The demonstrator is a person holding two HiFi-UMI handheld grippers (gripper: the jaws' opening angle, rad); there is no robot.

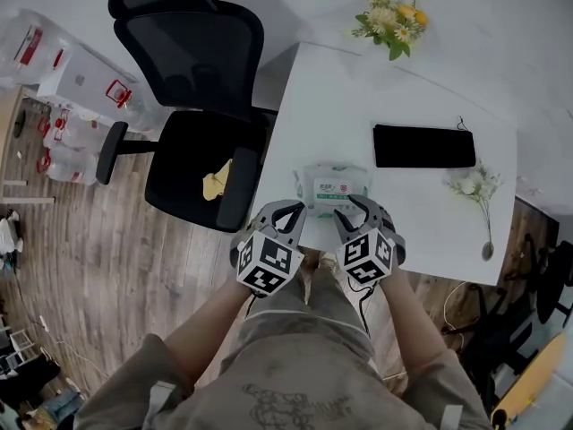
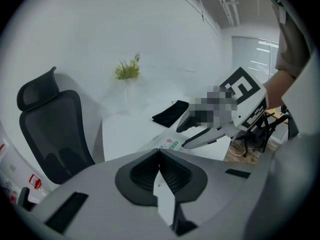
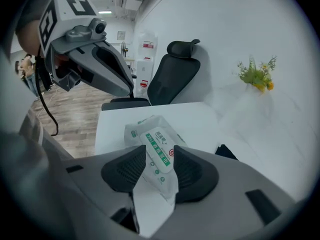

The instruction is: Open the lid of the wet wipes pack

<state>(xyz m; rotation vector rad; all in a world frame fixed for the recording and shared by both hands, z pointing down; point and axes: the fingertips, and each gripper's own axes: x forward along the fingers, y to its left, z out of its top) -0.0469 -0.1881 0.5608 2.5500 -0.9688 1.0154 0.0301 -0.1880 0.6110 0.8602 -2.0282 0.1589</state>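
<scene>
The wet wipes pack lies flat near the front edge of the white table, white and green with its label lid facing up and closed. My right gripper is over the pack's near right corner with its jaws open. In the right gripper view the pack shows through the gap between the pads, which do not press on it. My left gripper is at the pack's near left edge, its jaws shut together with nothing between them. Just beyond the left gripper's tips, the left gripper view shows a corner of the pack.
A black pouch lies on the table behind and to the right of the pack. A bunch of flowers stands at the far edge, and a small sprig at the right. A black office chair stands left of the table.
</scene>
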